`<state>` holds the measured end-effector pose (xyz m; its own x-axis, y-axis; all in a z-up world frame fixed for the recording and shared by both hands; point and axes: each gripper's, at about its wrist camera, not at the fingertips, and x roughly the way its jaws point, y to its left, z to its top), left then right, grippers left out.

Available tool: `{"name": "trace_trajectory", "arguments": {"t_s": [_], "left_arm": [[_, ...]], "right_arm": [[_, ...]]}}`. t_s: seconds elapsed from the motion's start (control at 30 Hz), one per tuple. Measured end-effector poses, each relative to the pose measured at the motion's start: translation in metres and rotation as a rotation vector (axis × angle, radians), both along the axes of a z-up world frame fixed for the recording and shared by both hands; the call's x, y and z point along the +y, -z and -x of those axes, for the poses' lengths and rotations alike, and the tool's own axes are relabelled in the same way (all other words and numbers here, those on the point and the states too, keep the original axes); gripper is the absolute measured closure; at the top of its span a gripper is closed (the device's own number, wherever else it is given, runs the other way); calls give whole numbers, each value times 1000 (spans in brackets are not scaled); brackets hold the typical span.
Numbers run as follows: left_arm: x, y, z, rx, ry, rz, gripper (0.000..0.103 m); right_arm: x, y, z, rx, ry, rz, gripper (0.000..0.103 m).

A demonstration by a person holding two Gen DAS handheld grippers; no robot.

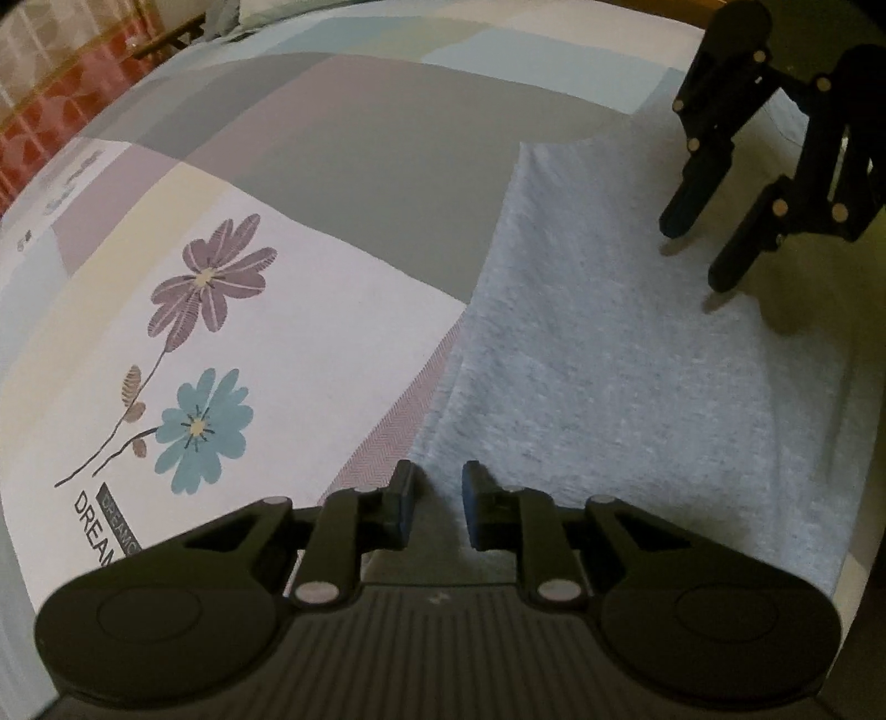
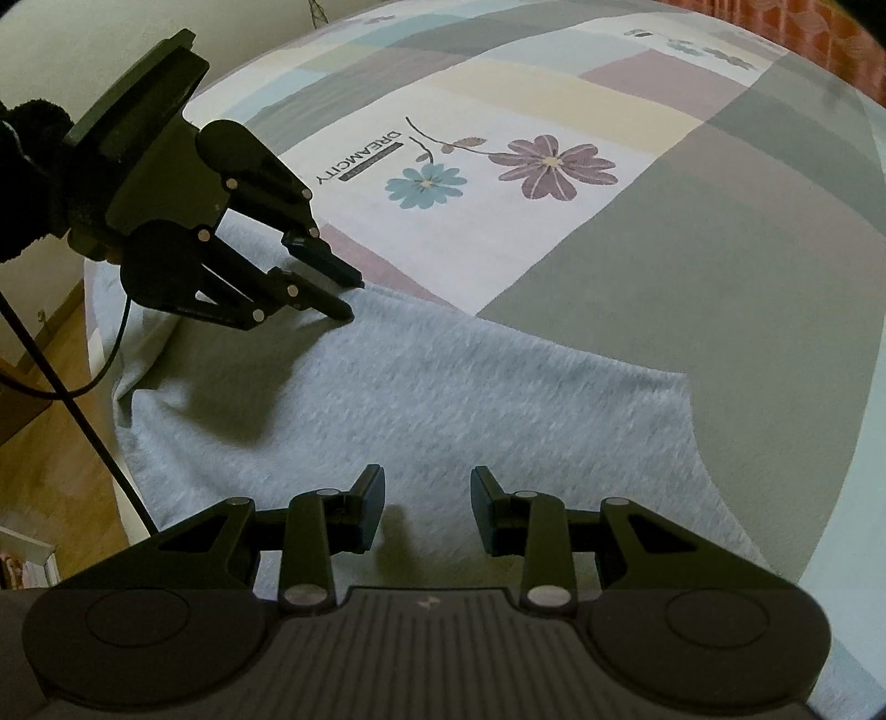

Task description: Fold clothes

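Observation:
A light blue-grey heathered garment (image 1: 609, 360) (image 2: 443, 399) lies spread flat on the bed. My left gripper (image 1: 437, 498) points down at the garment's left edge, where cloth meets the sheet. A narrow gap shows between its fingers, with the cloth edge lying in it. In the right wrist view the left gripper (image 2: 350, 299) has its tips down at that same edge. My right gripper (image 2: 426, 493) stands open just over the garment, nothing between its fingers. From the left wrist view, the right gripper (image 1: 698, 257) hovers over the garment's far right part and casts small shadows.
The patchwork bedsheet (image 1: 332, 166) (image 2: 664, 221) carries a purple flower (image 1: 213, 274) and a blue flower (image 1: 202, 429). A wooden floor (image 2: 66, 443) lies past the bed's edge. A black cable (image 2: 83, 387) hangs from the left gripper. A pillow (image 1: 266, 11) sits at the far end.

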<state>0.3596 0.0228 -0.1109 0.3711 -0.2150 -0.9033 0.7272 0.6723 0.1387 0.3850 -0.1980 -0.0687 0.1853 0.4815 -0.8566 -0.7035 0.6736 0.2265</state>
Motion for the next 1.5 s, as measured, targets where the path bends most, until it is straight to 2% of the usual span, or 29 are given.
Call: {"name": "trace_trajectory", "arguments": {"t_s": [0.1,0.17,0.2,0.33,0.53,0.63,0.83,1.0,1.07,1.1,1.2,1.27,1.37,1.43,1.5], "left_arm": [[-3,-1,-4,-11,19,-41,68],[-6,-2,-6,6,22,-46,74],[-8,-3,-4,-2,32,-57,84],[-19,-4,11,-69,83,-131,98],[-23,-4,19,-137,101,-187,92],[-25,-2,22,-150,135,-208,93],[-22,1,17,-114,134,-178,93],[-11,-1,5,-41,87,-98,93],[-9,-1,0,-4,83,-79,91],[-9,-1,-2,9,89,-76,87],[-13,-2,3,-60,141,-124,71],[-16,-2,13,-130,176,-165,69],[-23,2,27,-174,222,-209,78],[-23,3,25,-141,202,-189,93],[-22,4,23,-113,182,-168,93]], "right_arm": [[2,1,1,3,-3,3,64],[3,0,2,2,-7,0,64],[3,0,3,1,-9,-1,64],[4,-1,5,-3,-11,-1,64],[1,2,7,7,-3,2,63],[1,2,8,11,-2,1,63],[1,2,6,16,6,-2,61],[2,3,5,14,9,-5,61],[2,4,4,15,10,-7,60],[2,4,4,16,11,-8,59],[2,4,3,17,12,-11,59],[1,4,3,17,11,-10,59],[0,6,2,21,12,-6,59],[0,7,1,24,14,-3,59],[0,8,0,24,16,0,59]]}}
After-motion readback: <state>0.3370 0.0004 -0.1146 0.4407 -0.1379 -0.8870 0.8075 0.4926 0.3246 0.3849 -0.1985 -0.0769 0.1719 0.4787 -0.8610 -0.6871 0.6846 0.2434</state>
